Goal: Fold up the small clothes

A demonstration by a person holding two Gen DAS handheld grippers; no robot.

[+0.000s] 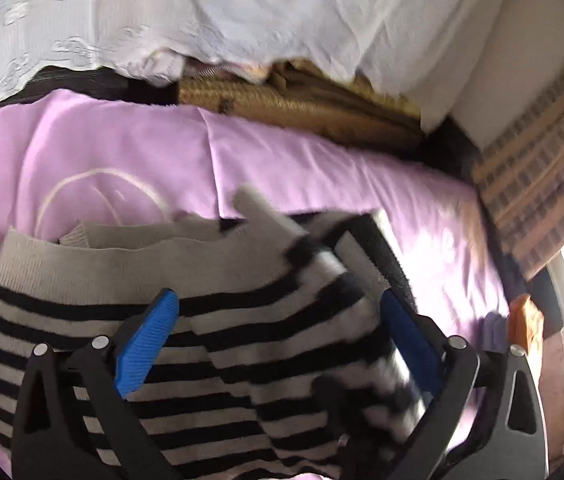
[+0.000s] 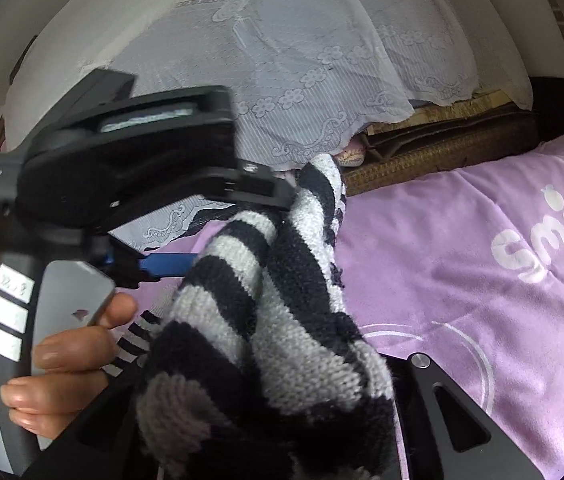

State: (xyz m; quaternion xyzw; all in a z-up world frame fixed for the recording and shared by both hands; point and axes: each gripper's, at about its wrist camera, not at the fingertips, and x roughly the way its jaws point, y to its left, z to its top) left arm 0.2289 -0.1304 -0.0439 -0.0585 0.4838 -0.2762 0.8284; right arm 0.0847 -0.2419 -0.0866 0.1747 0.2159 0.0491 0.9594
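A black-and-grey striped knit garment (image 1: 129, 280) is spread on a purple cloth (image 1: 322, 168), and part of it is lifted up. The left tool (image 1: 277, 344) is held above the garment with its blue fingers (image 1: 145, 340) spread wide, and nothing is pinched between them. The right tool (image 2: 265, 380) is clenched on a bunched part of the garment, which is draped over its front, and a hand (image 2: 53, 364) is seen around the grey handle of the left tool.
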